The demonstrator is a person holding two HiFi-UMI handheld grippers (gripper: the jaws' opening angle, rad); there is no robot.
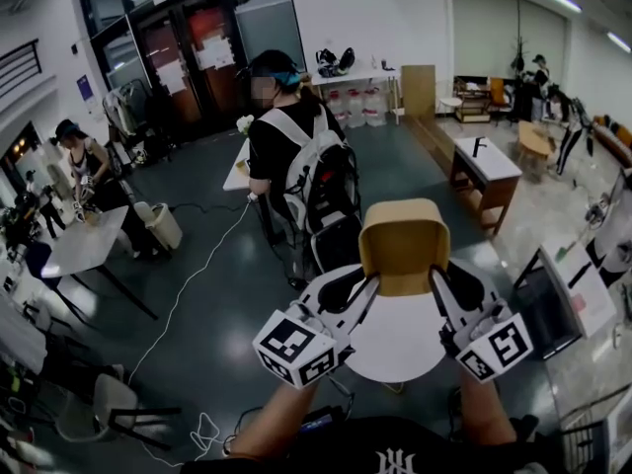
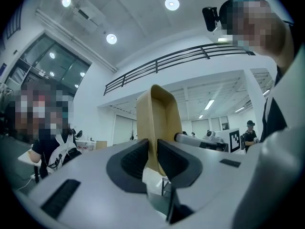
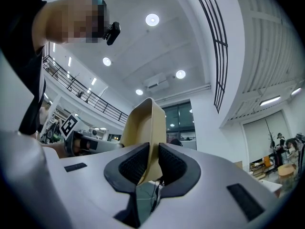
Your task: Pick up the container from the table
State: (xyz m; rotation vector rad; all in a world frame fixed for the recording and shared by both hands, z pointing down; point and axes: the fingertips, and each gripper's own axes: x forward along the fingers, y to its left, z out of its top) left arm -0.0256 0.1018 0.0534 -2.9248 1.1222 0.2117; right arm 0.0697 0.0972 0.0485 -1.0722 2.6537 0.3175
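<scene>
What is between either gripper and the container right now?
Nothing visible. The left gripper and the right gripper are each clamped on a side wall of the tan container, which is held in the air over the round white table.

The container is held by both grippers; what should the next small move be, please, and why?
Probably raise both hands together, evenly: the left gripper and right gripper each pinch one wall of the container, which seems to hang just above the white table.
</scene>
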